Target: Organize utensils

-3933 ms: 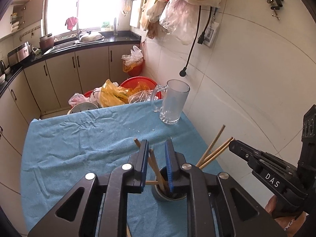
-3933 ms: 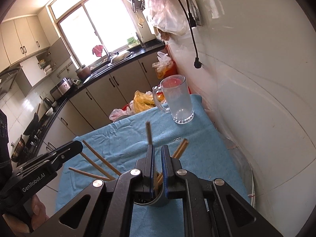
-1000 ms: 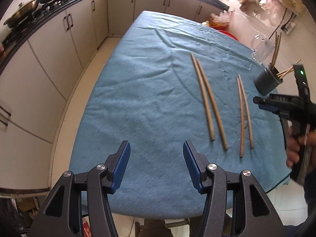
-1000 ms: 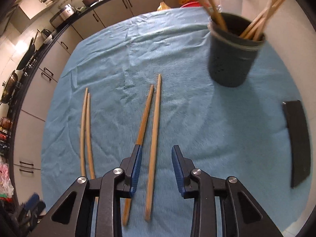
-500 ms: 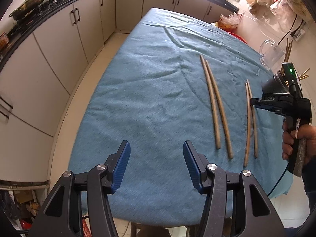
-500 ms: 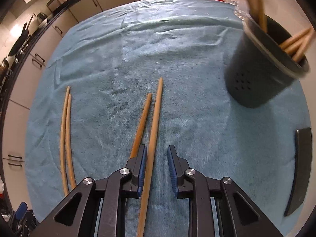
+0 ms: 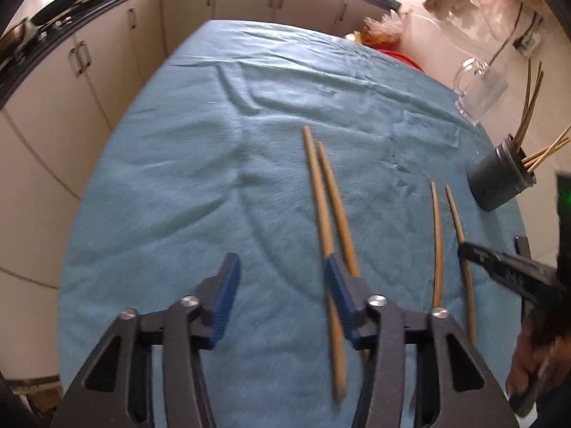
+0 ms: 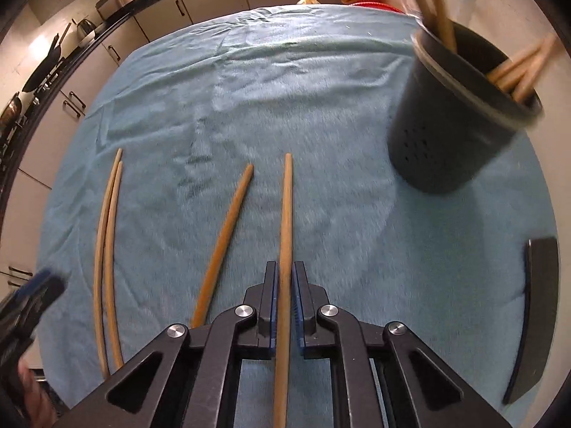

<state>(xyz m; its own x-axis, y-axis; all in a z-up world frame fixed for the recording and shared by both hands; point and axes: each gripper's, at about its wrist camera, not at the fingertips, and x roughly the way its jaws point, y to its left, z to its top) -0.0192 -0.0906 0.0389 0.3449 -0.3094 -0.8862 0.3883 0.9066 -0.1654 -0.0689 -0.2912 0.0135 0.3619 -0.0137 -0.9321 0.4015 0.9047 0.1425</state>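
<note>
- Left wrist view: the left gripper [image 7: 282, 285] hangs over the blue towel-covered table [image 7: 178, 185], its blue-padded jaws closing with only cloth between them, nothing grasped. Its right finger overlaps the left pair of long wooden chopsticks [image 7: 323, 214]; a thinner pair [image 7: 437, 242] lies nearer the dark grey perforated holder cup [image 7: 499, 178], itself near a clear glass mug [image 7: 480, 89].
- Right wrist view: the right gripper [image 8: 284, 296] is clenched on one wooden chopstick [image 8: 285, 214]; its partner [image 8: 225, 235] lies just left on the cloth.

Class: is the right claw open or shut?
Shut: the right claw has its pads pressed on a chopstick lying on the cloth.
</note>
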